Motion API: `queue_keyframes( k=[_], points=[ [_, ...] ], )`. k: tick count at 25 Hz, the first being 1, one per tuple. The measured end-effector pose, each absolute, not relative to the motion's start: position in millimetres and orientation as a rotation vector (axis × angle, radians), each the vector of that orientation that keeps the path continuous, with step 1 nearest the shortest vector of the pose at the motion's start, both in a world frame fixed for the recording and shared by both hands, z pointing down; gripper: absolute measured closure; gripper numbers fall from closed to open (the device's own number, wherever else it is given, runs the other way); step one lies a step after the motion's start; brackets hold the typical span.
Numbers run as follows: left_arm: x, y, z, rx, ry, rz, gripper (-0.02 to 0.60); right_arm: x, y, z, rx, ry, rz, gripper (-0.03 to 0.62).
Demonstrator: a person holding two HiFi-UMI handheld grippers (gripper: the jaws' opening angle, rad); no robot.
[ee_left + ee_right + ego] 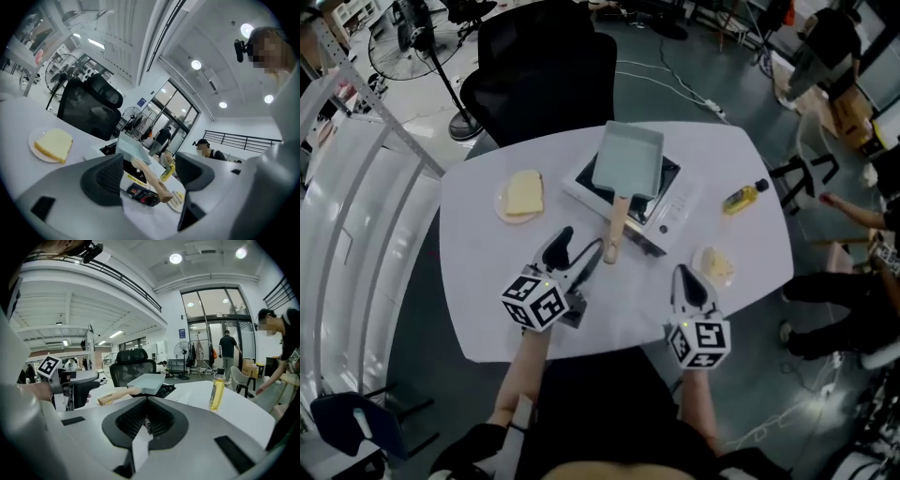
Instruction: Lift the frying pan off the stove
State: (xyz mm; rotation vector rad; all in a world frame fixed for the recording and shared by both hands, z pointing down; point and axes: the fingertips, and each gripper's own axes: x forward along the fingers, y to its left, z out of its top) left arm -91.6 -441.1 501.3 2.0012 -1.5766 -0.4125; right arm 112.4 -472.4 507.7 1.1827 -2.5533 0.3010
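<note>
Grey plastic left gripper [577, 251] held low over the near half of the white rounded tabletop [487, 309], bare forearm behind it, pointing toward the middle. Jaws spread wide, gripping nothing; end of the wooden handle [614, 234] just ahead of the gap, ungripped. Matching right gripper [687, 281] alongside and apart, near the front edge, jaws closed tight together and empty.

Pale blue-green rectangular frying pan [628, 157] sitting on the flat black-and-white stove [675, 214] at the middle of the tabletop, handle pointing back toward the person.

Black mesh office chair [548, 70] beyond the far edge. Round white plate [502, 208] left of the stove, carrying a pale yellow slice of bread [525, 192]. Small plate [715, 265] with a pale lump just beyond the right gripper. Yellow oil bottle [744, 195] with a dark cap upright to the right of the stove, well clear of it.

Grey floor [694, 66] all round, crossed by white cables [666, 80]; black standing fan [422, 42] at the far left.
</note>
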Motion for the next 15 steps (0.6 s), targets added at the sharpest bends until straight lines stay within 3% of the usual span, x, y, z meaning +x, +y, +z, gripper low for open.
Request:
queue_keyframes(
  k=[15],
  points=[
    [-88.0,-462.5,507.6,1.834,-1.643,-0.479,0.256,82.1,-525.0,507.2,0.887,-2.626,0.271,0.588]
  ],
)
